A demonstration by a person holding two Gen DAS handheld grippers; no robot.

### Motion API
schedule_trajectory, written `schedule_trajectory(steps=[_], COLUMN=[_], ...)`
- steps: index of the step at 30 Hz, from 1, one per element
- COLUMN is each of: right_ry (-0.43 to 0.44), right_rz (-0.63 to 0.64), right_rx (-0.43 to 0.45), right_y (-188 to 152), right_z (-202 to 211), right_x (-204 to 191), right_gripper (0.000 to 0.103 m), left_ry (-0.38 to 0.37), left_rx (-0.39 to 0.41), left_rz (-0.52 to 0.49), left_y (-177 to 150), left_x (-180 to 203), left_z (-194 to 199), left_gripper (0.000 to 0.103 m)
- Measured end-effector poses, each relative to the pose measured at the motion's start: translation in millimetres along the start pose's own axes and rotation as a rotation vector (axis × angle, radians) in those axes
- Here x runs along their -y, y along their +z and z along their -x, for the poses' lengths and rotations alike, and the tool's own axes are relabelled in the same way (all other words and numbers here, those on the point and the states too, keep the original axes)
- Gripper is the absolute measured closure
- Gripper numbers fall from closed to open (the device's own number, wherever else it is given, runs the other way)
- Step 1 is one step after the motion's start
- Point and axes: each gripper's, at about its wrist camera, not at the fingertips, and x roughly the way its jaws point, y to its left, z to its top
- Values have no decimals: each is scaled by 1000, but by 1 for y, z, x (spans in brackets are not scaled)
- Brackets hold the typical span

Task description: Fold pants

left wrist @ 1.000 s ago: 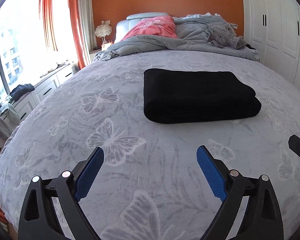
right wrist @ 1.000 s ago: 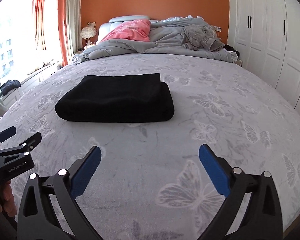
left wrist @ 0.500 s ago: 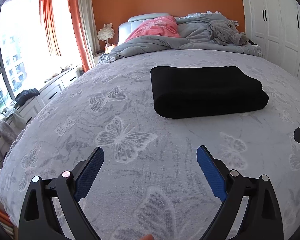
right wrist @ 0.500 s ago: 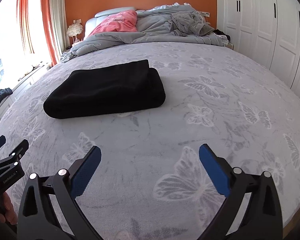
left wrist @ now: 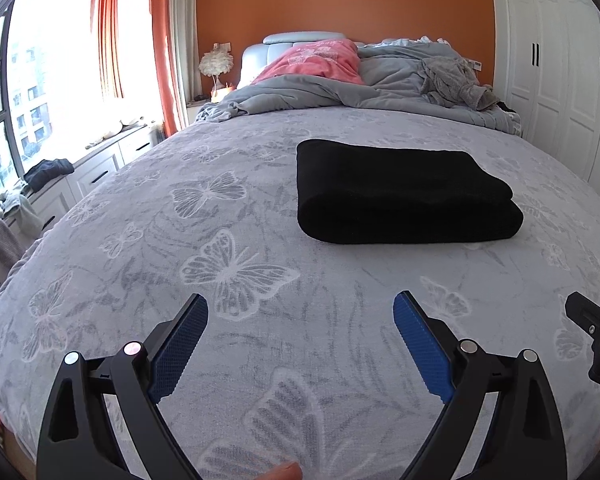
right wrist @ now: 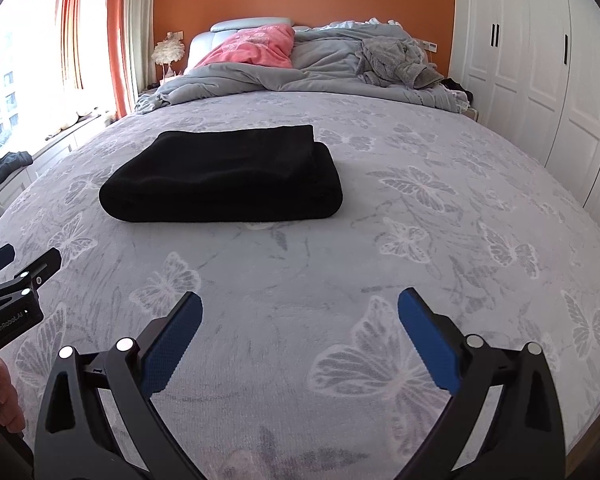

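Observation:
The black pants (left wrist: 400,196) lie folded into a thick flat rectangle on the grey butterfly bedspread (left wrist: 236,272), also seen in the right wrist view as black pants (right wrist: 224,178). My left gripper (left wrist: 300,312) hovers open over the near part of the bed, well short of the pants, with nothing between its blue pads. My right gripper (right wrist: 300,308) is open too, equally far back and holding nothing. Each gripper shows at the edge of the other's view: the right gripper's black tip (left wrist: 592,320) and the left gripper's body (right wrist: 12,300).
A rumpled grey duvet (left wrist: 340,88) and a pink pillow (left wrist: 316,60) are heaped at the headboard. White wardrobe doors (right wrist: 540,80) run along the right. A window, orange curtains (left wrist: 108,40) and low drawers with clothes (left wrist: 48,168) line the left side.
Both grippers have tilted and drawn back slightly, so the folded pants sit a little differently in each view. The pants themselves have not moved. Both grippers stayed open.

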Motion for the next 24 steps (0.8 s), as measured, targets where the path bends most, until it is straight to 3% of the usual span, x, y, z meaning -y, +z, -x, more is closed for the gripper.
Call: schedule_trajectory(steps=[24], right_ry=[7], right_rz=[15], right_rx=[-15], right_y=[-5], right_z=[-2], right_x=[-3], right_gripper=[7], left_ry=[-9], left_rx=[-14], left_rz=[-43], left_y=[-2], left_x=[11], left_z=[2], left_gripper=[13])
